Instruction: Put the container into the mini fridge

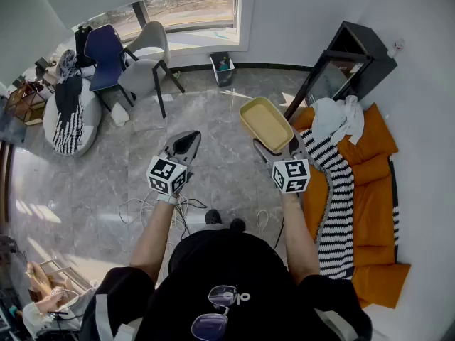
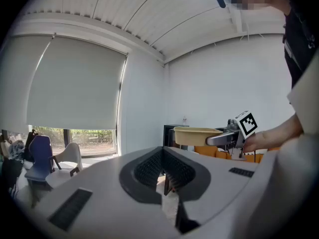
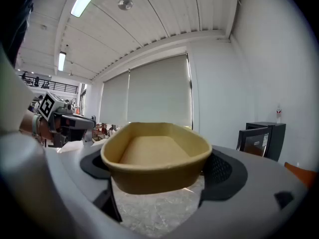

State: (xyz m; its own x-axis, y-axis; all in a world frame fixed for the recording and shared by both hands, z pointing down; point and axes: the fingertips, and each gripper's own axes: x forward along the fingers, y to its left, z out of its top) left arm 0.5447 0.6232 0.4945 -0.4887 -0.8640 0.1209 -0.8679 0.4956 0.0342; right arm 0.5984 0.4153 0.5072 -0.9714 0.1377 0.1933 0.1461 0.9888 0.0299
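Tan container [image 3: 154, 156] sits crosswise in my right gripper [image 3: 154, 176]; its fingers [image 3: 225, 171] are spread wide and pinch the container's two sides; open side up, rim near level, held in the air above the grey marble floor [image 1: 227, 172].

Left gripper [image 2: 162, 171] is level with it on the left, apart from the container; fingers [image 2: 147, 168] pressed together at the tips.

Black mini fridge [image 1: 352, 59] stands against the white wall, ahead and to the right of the container; door swung open; container not yet inside, well short of it.

Orange cushions [image 1: 370, 190] and a striped cloth [image 1: 338, 190] lie along the wall beside my right arm; blue chair [image 1: 105, 52] and grey chair [image 1: 146, 55] stand by the window, well apart.
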